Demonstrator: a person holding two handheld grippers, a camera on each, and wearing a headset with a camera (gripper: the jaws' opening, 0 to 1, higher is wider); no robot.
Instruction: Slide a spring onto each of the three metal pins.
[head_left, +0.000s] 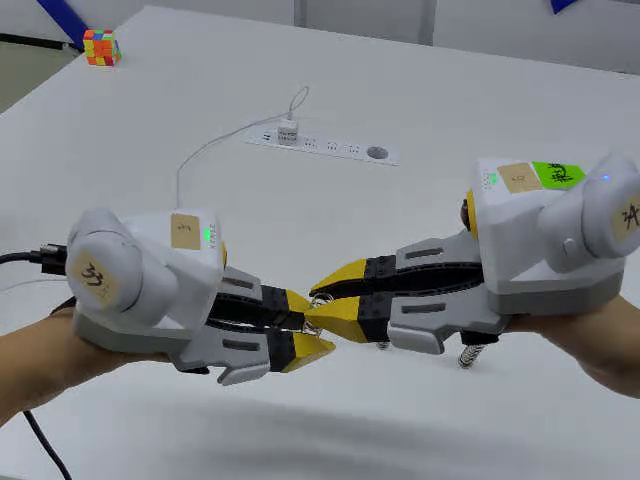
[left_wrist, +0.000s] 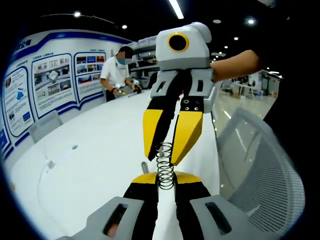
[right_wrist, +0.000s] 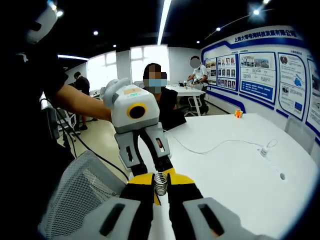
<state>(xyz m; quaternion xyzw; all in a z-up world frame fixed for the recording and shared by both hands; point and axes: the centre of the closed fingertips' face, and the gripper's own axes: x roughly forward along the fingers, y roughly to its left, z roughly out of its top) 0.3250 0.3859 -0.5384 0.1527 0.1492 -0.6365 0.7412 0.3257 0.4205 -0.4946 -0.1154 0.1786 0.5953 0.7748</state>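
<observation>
Above the white table (head_left: 330, 90) my two grippers meet tip to tip. A steel spring (left_wrist: 165, 167) runs between them. My right gripper (right_wrist: 160, 192) is shut on the spring (right_wrist: 160, 183); in the left gripper view its yellow jaws pinch the spring's upper coils. My left gripper (left_wrist: 165, 186) has its jaws nearly together at the spring's lower end, on a thin metal pin (head_left: 308, 325) mostly hidden inside the coils. In the head view the left gripper (head_left: 312, 325) comes in from the left and the right gripper (head_left: 330, 300) from the right.
Another spring (head_left: 470, 352) lies on the table under the right gripper. A white power strip (head_left: 322, 145) with a plugged-in cable sits mid-table, and a colour cube (head_left: 100, 46) is at the far left corner. A mesh chair (left_wrist: 265, 175) stands beside the table. People stand in the background.
</observation>
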